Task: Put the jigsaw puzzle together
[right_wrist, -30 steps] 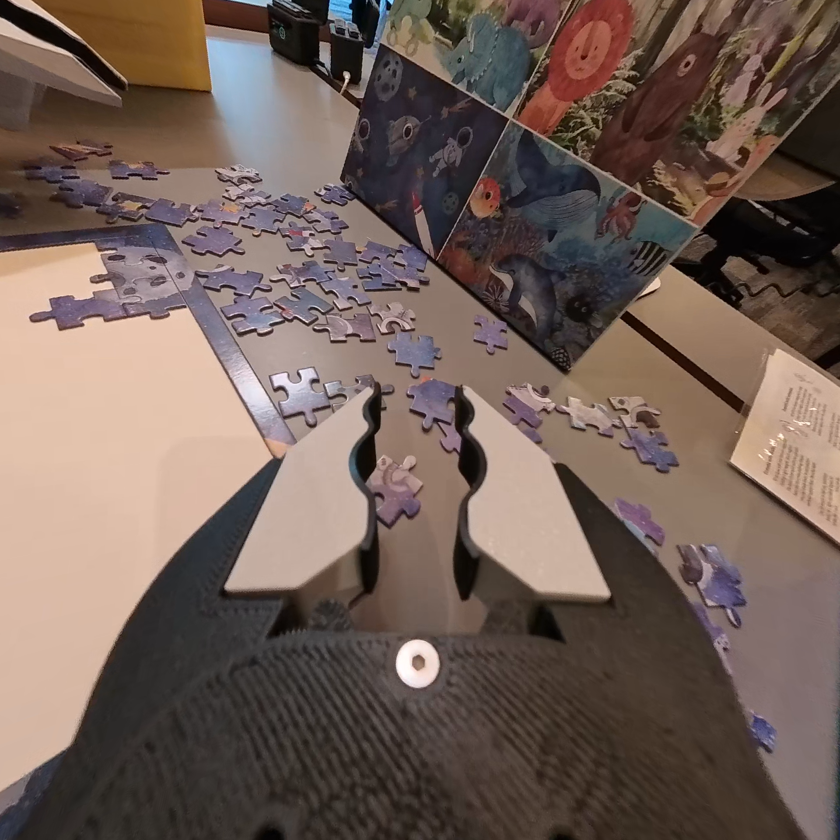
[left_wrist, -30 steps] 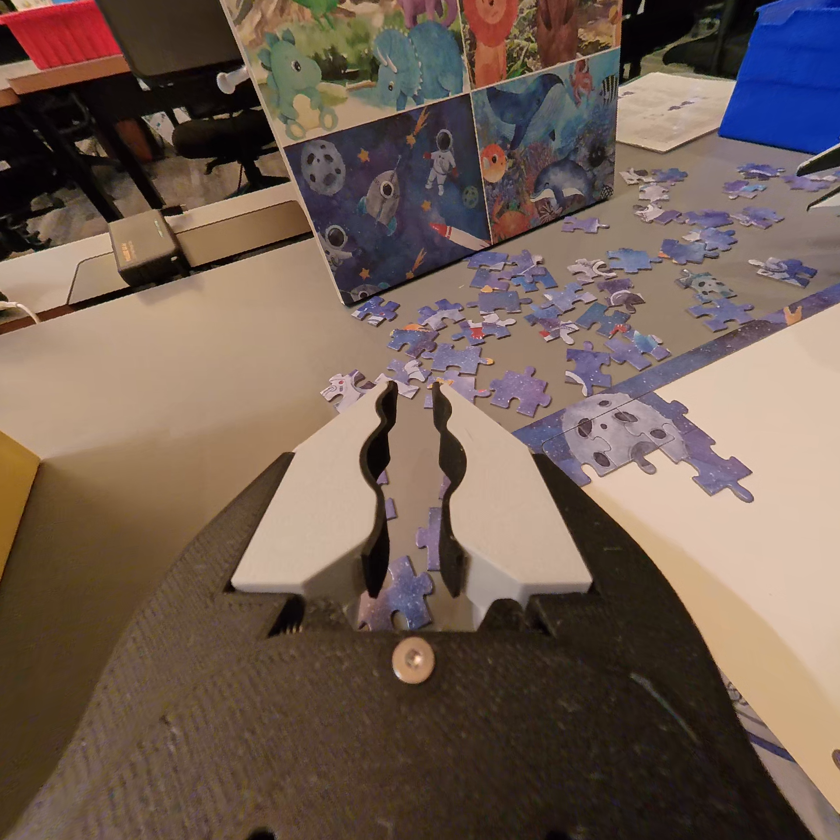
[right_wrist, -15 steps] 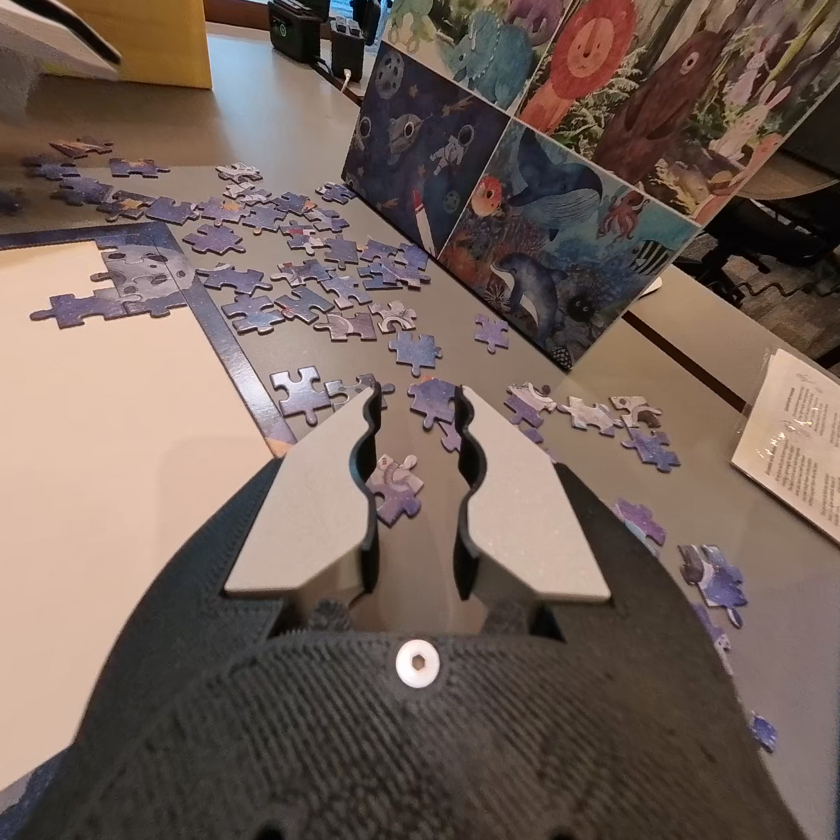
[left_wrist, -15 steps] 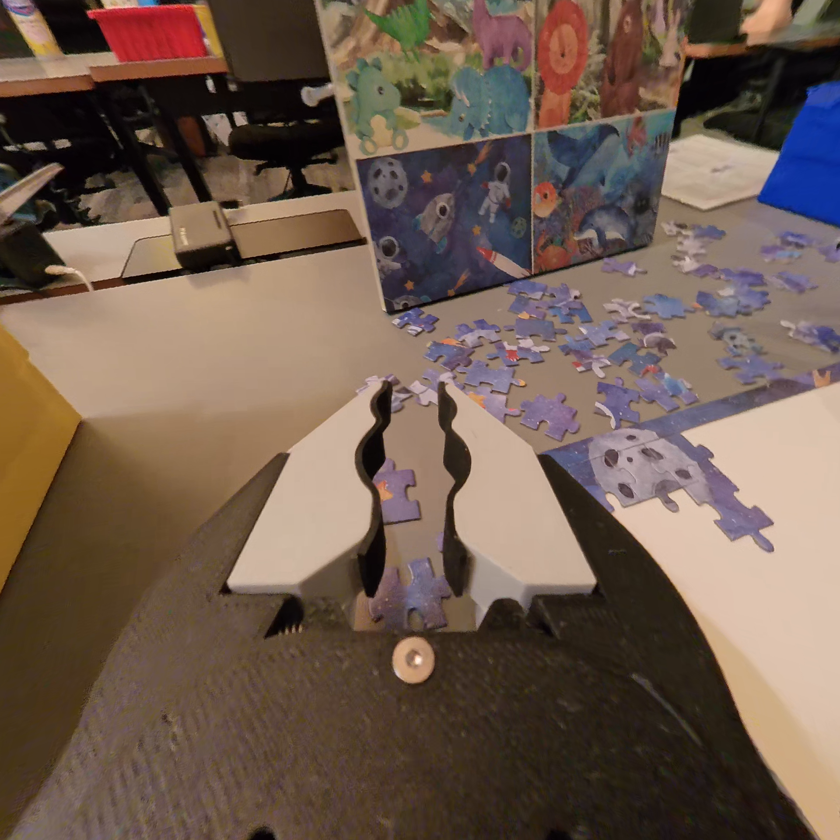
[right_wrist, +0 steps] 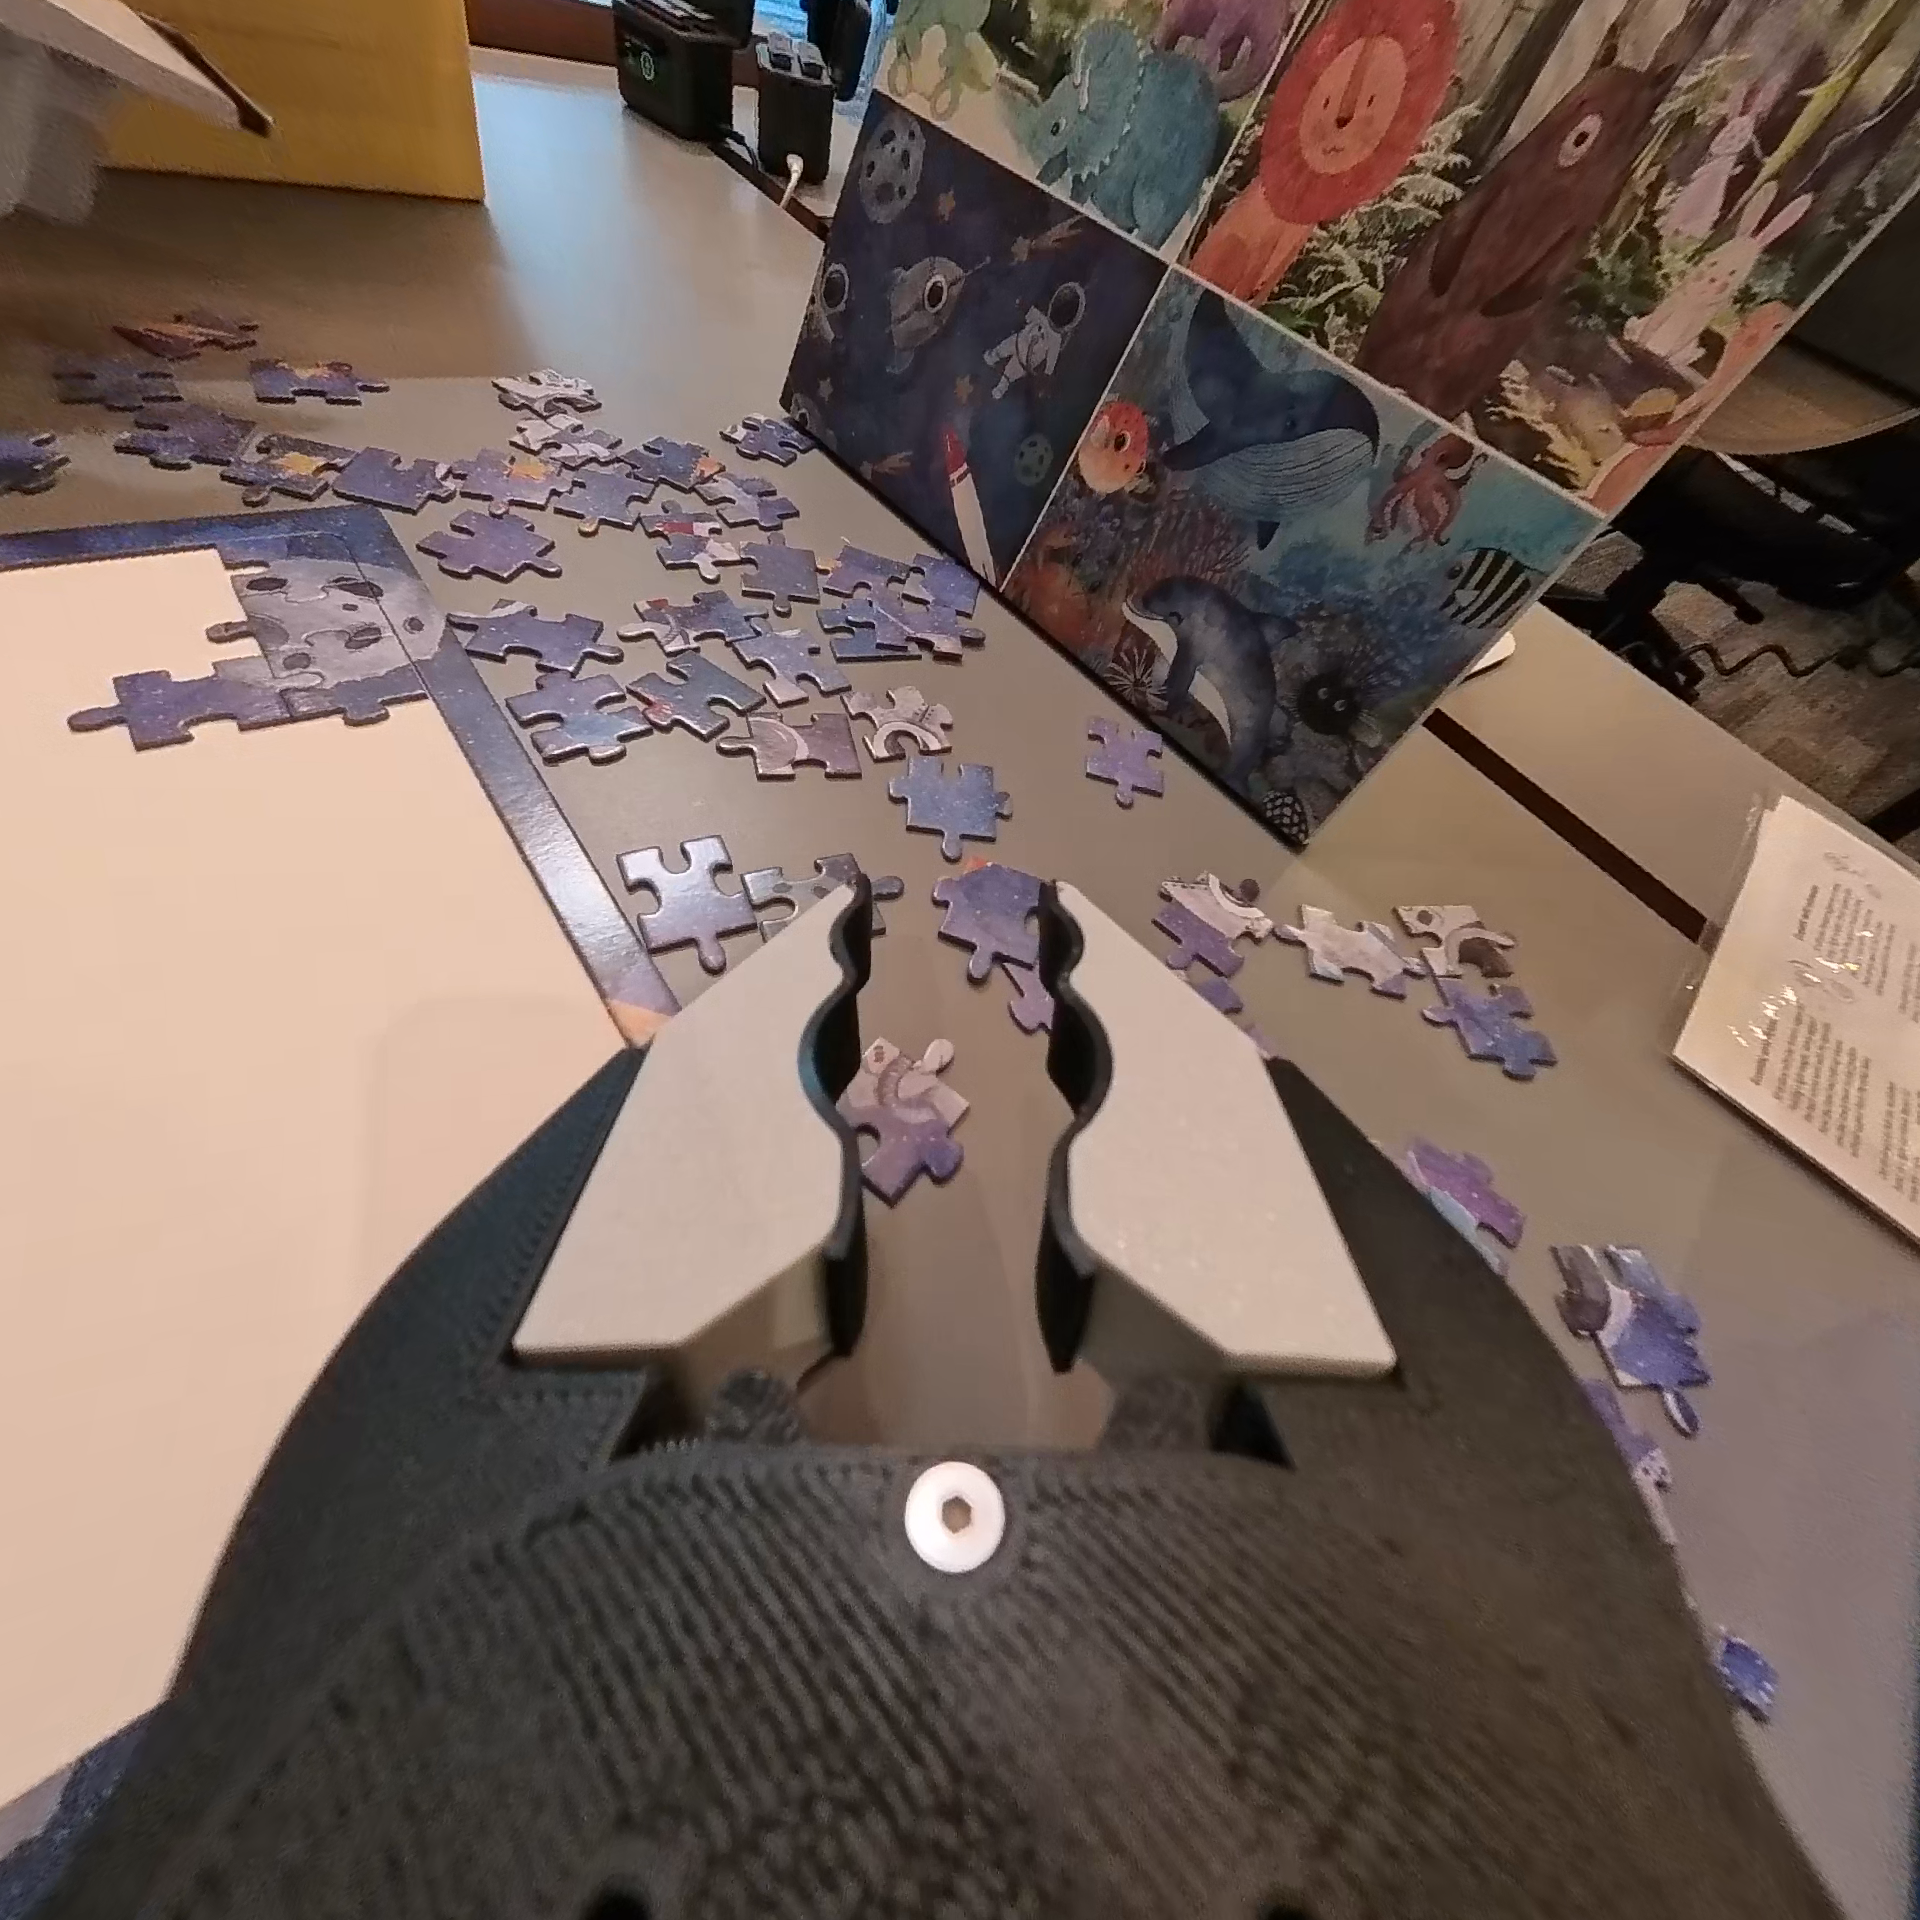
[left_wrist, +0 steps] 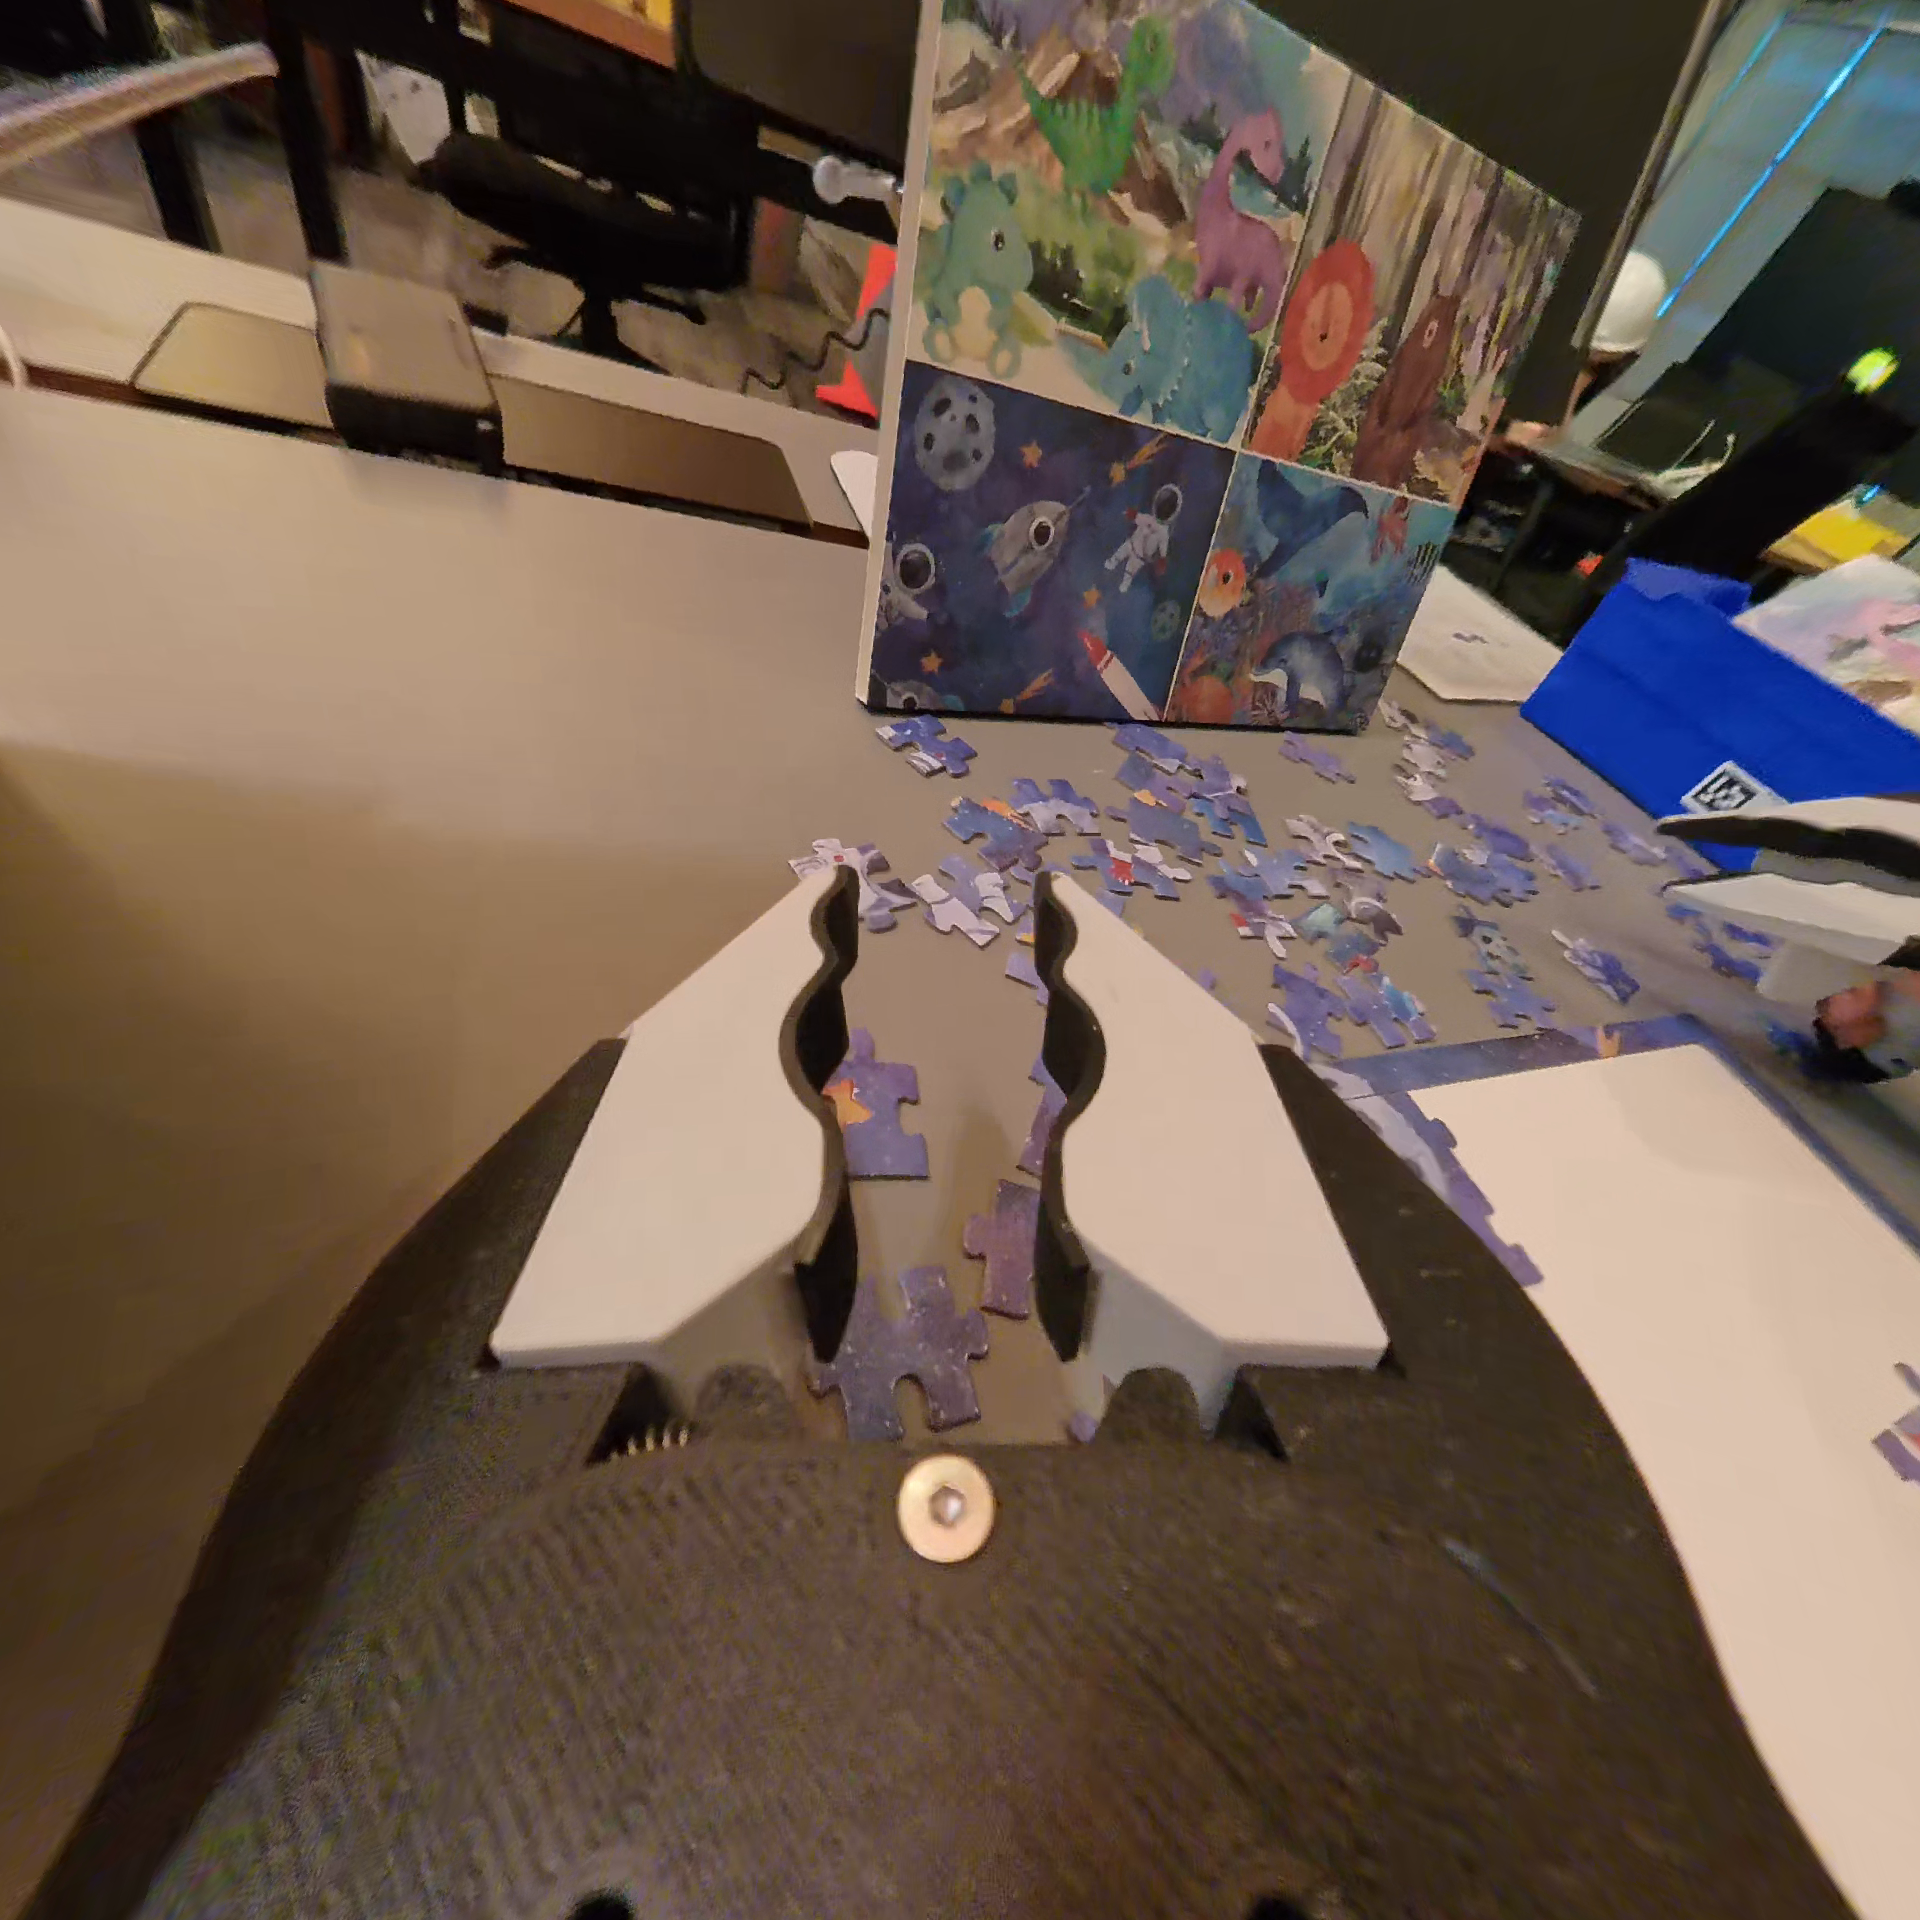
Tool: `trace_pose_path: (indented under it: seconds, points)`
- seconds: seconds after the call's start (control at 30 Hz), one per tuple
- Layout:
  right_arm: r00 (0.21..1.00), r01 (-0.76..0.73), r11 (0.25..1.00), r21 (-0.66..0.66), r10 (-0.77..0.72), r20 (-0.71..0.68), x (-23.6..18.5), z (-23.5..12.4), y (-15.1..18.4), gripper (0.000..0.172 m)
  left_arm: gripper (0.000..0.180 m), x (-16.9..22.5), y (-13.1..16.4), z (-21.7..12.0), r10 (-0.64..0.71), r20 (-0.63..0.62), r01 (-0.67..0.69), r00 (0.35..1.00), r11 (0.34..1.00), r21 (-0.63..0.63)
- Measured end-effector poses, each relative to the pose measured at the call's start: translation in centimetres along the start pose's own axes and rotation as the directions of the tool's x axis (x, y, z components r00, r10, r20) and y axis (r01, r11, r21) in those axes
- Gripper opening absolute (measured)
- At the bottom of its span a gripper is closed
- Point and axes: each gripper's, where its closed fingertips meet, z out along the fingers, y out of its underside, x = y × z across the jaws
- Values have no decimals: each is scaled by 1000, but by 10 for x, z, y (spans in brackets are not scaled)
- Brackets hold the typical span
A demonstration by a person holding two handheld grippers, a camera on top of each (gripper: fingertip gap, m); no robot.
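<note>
Over the grey worktop point(left_wrist: 416, 831), left wrist view: the left tool point(left_wrist: 943, 894) is hanging with its fingers narrowly apart and gripping nothing. Loose blue puzzle pieces are lying flat under the gap, one with an orange star point(left_wrist: 878, 1117) beside the left finger and not pinched. A picture box point(left_wrist: 1143, 447) is standing upright behind the scatter; a blue bin point(left_wrist: 1704, 707) is sitting at right.

Right wrist view: the right tool point(right_wrist: 956, 899) is also standing narrowly apart and empty, a pale purple piece point(right_wrist: 906, 1117) lying flat between its fingers, long axis running roughly away from the camera. A puzzle board point(right_wrist: 499, 769) with a few joined pieces is lying to its left. Judgement: a flat piece probably needs an edge-on pinch, fingers straddling its short width.
</note>
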Motion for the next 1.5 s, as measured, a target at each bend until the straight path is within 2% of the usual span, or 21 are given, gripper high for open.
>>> trace_pose_path:
  seconds: [0.1,0.53,1.5]
  points:
    - [1000,3,1000,-1,-3,0,0,0,0,31,30,5,0,1,64,8,-64,998,998,-6]
    - [1000,2,1000,0,-2,-1,0,0,0,30,30,13,7,6,155,17,-154,988,987,-55]
    - [1000,3,1000,-5,-3,-3,0,0,1,29,31,15,12,8,147,-3,-147,989,985,-91]
